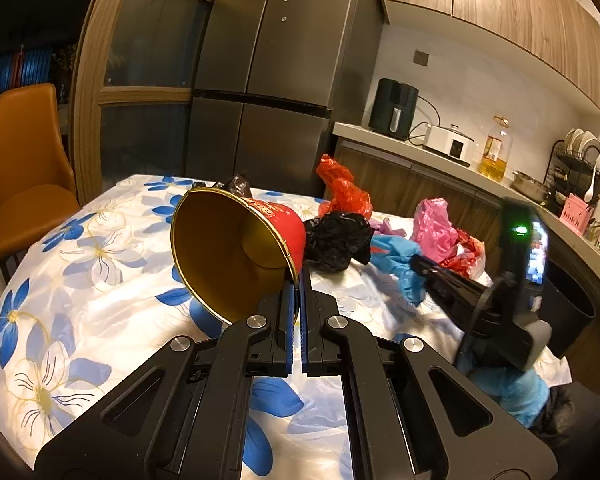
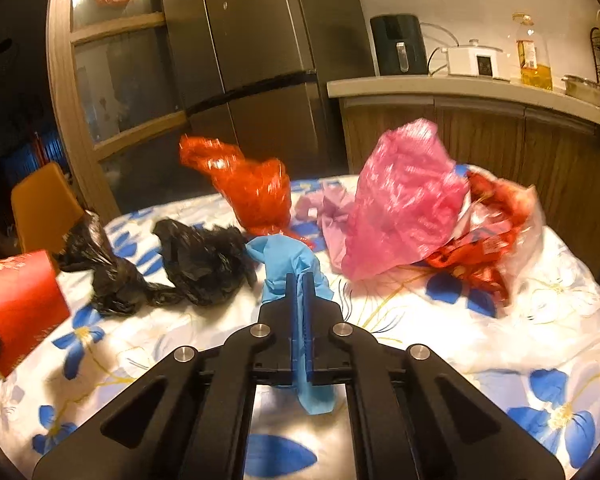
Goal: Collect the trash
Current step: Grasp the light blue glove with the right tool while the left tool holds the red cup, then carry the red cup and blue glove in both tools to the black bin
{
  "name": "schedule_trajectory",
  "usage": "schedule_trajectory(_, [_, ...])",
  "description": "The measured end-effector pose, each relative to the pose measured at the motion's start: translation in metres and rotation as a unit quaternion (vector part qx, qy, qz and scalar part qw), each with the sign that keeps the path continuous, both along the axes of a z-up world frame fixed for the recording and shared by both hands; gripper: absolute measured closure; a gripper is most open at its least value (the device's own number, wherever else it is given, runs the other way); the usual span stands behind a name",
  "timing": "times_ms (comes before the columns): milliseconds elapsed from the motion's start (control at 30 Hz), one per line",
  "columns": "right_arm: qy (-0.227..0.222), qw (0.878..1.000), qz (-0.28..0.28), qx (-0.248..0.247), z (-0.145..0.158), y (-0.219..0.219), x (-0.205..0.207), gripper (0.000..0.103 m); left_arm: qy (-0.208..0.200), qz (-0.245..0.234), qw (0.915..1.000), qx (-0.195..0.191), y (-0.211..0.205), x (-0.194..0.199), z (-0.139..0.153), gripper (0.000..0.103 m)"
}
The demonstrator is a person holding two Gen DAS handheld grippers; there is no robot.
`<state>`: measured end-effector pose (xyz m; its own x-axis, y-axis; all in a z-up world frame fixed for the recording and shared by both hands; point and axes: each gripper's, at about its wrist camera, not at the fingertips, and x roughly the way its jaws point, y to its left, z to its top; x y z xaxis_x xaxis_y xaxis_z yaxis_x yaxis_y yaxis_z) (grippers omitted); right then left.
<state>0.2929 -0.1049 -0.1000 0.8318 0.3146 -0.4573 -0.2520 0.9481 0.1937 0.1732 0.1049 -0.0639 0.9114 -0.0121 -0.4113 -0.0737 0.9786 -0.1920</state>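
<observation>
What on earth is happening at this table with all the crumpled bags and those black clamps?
Someone is clearing trash off a table covered with a floral cloth, using a handheld clamp in each hand. The left gripper is shut on the rim of a red paper cup, which it holds tipped on its side. The right gripper is shut on a blue plastic bag. Left on the cloth are two black bags, an orange-red bag, a pink bag and a red wrapper.

Both views look forward along their own fingers, low and close over the table (image 1: 80,280), toward the fridge (image 1: 268,60). They share the bags (image 2: 400,200), fridge and counter (image 2: 440,84); the left view also catches the right gripper (image 1: 416,262).
</observation>
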Motion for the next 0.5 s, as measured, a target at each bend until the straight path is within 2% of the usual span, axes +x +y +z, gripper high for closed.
schedule_trajectory(500, [-0.064,0.997,-0.005,0.043,0.05,-0.057,-0.092,0.1,-0.014,-0.026,0.9995,0.009,-0.04,-0.006,0.019,0.102])
